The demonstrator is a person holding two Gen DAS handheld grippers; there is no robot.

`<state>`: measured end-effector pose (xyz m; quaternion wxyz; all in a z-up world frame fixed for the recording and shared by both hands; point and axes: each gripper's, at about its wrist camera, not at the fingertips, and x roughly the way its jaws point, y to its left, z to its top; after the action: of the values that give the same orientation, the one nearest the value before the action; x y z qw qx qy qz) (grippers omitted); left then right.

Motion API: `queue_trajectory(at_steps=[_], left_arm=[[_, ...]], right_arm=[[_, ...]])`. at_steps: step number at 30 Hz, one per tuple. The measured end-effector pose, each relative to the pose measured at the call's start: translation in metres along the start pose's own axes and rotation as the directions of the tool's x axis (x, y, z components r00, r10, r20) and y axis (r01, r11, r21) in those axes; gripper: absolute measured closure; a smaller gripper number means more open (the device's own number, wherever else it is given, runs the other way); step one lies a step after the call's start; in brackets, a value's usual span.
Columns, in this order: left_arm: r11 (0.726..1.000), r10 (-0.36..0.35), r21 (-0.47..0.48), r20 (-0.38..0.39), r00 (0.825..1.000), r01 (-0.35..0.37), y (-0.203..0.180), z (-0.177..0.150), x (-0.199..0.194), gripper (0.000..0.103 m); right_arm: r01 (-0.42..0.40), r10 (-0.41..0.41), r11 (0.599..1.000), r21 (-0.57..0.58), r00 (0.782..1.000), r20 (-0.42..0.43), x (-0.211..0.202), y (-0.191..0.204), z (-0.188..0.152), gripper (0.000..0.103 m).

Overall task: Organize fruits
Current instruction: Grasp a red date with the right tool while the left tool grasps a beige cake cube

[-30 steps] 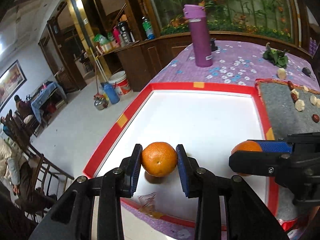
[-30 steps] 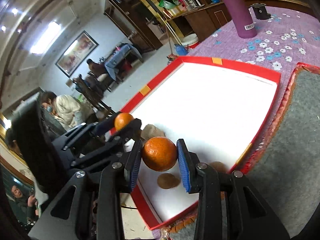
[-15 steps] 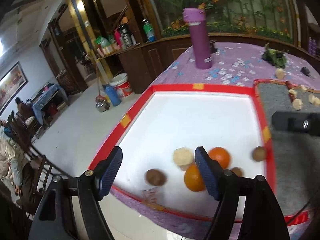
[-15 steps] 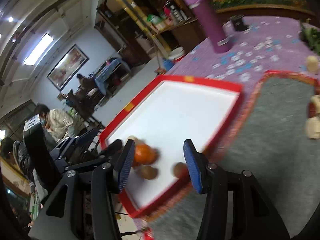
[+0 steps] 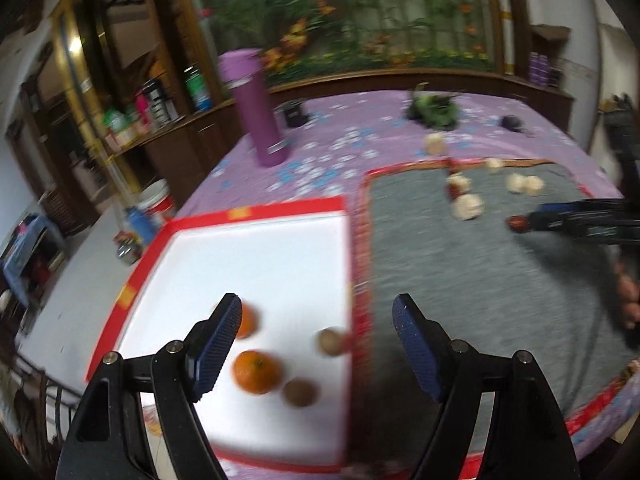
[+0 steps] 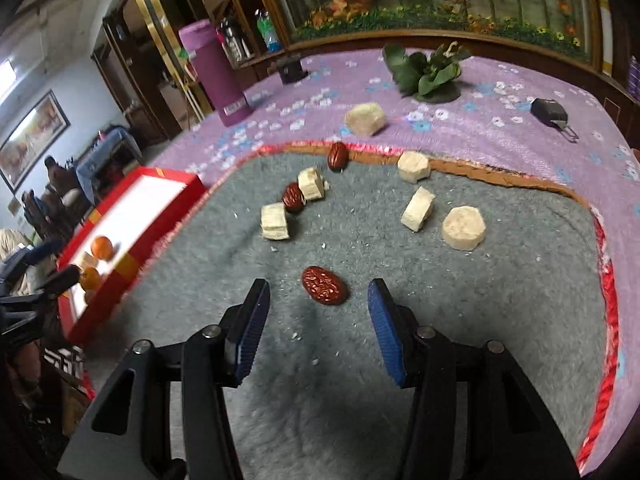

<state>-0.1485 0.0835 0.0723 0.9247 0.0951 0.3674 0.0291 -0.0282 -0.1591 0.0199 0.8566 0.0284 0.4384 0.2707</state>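
Dates, the nearest one (image 6: pixel 324 291) lying on the grey mat (image 6: pixel 500 312) just ahead of the wide-open right gripper (image 6: pixel 316 328), look next for picking, while the left gripper (image 5: pixel 316 344) hangs open and empty over the tray (image 5: pixel 280 256).

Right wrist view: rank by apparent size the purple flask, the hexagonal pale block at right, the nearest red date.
1. purple flask, clearly largest even though farthest.
2. hexagonal pale block.
3. nearest red date, close to the block; being nearer the camera makes this order unsure.

Both oranges (image 5: pixel 255 372) now lie released in the tray (image 5: pixel 256 216); each hand-held gripper gapes, swung over the mat (image 6: pixel 360 360).
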Motion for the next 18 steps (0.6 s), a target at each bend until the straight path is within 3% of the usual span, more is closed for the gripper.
queue_trajectory(at_steps=[6, 8, 13, 15, 18], left_arm=[[0.997, -0.058, 0.046, -0.016, 0.998, 0.059, -0.024, 0.016, 0.007, 0.025], [0.996, -0.07, 0.06, -0.027, 0.997, 0.072, -0.031, 0.023, 0.014, 0.025], [0.988, -0.124, 0.082, -0.046, 0.991, 0.127, -0.054, 0.04, 0.032, 0.025], [0.984, -0.154, 0.084, -0.064, 0.986, 0.159, -0.066, 0.049, 0.044, 0.025], [0.975, -0.197, 0.084, -0.094, 0.976, 0.205, -0.087, 0.06, 0.066, 0.025]], right_arm=[[0.078, -0.08, 0.995, -0.063, 0.996, -0.031, 0.026, 0.006, 0.001, 0.073], [0.111, -0.114, 0.989, -0.099, 0.993, -0.026, 0.023, 0.008, -0.002, 0.075], [0.01, -0.011, 0.997, 0.073, 1.0, 0.008, 0.009, -0.026, 0.006, 0.075], [-0.062, 0.055, 0.981, 0.181, 0.997, 0.045, -0.002, -0.048, 0.008, 0.075], [-0.097, 0.078, 0.953, 0.288, 0.994, 0.078, -0.011, -0.07, 0.007, 0.075]])
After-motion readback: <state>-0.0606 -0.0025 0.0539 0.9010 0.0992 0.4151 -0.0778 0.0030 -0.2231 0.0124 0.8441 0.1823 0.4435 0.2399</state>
